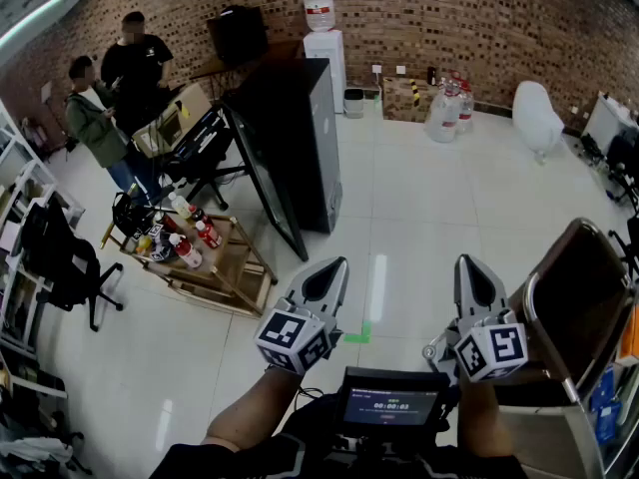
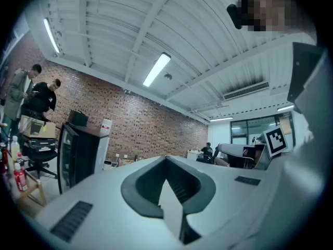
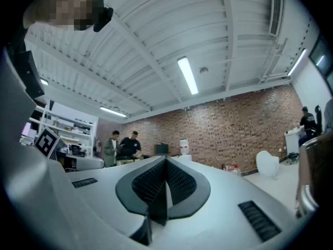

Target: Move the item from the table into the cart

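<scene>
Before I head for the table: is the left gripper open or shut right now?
Shut. In the left gripper view, the left gripper has its jaws closed together at the tips, with nothing held between them.

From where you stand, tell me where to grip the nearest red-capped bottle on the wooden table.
Grip the red-capped bottle across its body from above, probably: it seems to lie tilted on the wooden table, with other bottles close beside.
</scene>
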Tool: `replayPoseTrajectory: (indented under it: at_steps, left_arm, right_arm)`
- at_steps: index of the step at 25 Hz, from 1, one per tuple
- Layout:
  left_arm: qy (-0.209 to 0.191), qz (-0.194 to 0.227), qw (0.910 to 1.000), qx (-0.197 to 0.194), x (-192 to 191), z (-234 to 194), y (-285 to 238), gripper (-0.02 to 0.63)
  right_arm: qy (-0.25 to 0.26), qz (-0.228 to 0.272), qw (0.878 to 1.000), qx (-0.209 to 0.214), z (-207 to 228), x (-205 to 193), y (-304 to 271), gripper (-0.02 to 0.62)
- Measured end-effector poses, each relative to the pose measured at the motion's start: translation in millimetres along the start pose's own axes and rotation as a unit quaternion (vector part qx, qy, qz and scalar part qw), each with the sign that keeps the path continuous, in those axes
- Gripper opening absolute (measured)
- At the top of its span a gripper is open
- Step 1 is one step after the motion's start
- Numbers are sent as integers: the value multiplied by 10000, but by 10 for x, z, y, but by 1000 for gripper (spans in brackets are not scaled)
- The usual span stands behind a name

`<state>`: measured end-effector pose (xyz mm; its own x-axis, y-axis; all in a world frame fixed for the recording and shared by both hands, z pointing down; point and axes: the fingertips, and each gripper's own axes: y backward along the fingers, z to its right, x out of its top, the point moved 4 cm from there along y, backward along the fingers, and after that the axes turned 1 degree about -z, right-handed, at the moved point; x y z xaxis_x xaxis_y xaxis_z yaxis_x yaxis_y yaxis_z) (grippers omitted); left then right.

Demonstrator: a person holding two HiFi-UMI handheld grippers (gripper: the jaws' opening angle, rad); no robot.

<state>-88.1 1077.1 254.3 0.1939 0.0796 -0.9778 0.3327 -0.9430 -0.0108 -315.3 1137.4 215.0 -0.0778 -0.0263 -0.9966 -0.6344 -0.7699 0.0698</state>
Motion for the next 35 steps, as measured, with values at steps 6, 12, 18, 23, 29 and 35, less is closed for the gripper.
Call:
replayPoseTrajectory:
  at_steps: [6,12,18,23,29,35]
  left_arm:
    - [-65,32,9969,786,63,-666,878,-9]
    - [-36,37,9635,2675,34,-1214,2323,-9]
    - [98,514,8957,4417,30,-1708,4691,-9]
    - [193,806,8415,5339,-152,-1710,6990,-9]
    - [249,1178,7573,6419,-334,-1450,9458,-9]
    - [418,1505,6476,7458,-538,-1096,10900,-9]
  right_arm:
    - [-205,-121,9946,1008,-986,-174,-485,-20]
    - [-357,-240,9532,2992,-2523,-340,-972,-20]
    - [-486,-343,8908,4504,-4694,-675,-999,-20]
    - [-225,-432,8415,5381,-6824,-864,-359,-20]
    - [-228,-488,7623,6449,-9208,-971,589,-20]
    - [-402,-518,6495,7576,-10945,-1069,1307,-20]
